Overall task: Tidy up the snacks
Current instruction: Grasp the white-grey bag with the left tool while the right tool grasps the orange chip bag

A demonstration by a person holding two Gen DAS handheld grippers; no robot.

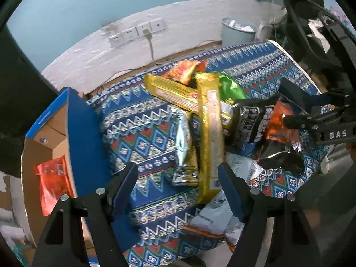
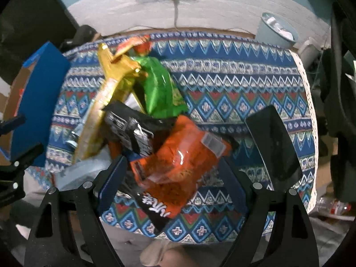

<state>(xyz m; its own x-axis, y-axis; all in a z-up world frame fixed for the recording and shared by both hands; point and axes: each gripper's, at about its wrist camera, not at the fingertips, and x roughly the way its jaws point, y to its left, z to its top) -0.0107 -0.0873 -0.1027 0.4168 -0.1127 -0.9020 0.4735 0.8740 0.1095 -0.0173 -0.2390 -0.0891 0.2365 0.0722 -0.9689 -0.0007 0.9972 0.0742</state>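
Note:
A heap of snack packets lies on the patterned blue tablecloth (image 1: 144, 115). My left gripper (image 1: 175, 178) hangs open over a long gold packet (image 1: 209, 133) and a silver packet (image 1: 183, 138); its pads touch neither. A second gold packet (image 1: 171, 91), a green packet (image 1: 231, 86) and a black packet (image 1: 249, 122) lie behind. My right gripper (image 2: 175, 166) is open, with the orange packet (image 2: 178, 155) lying between its fingers on the heap. The pads do not press it. At the table's left stands a blue cardboard box (image 1: 84, 133), a red packet (image 1: 53, 182) inside.
A white packet (image 1: 213, 218) hangs over the table's near edge. A dark flat slab (image 2: 273, 142) lies on the cloth at the right. A pale bin (image 2: 276, 31) stands behind the table by the wall. A plastic bottle (image 2: 333, 204) lies on the floor.

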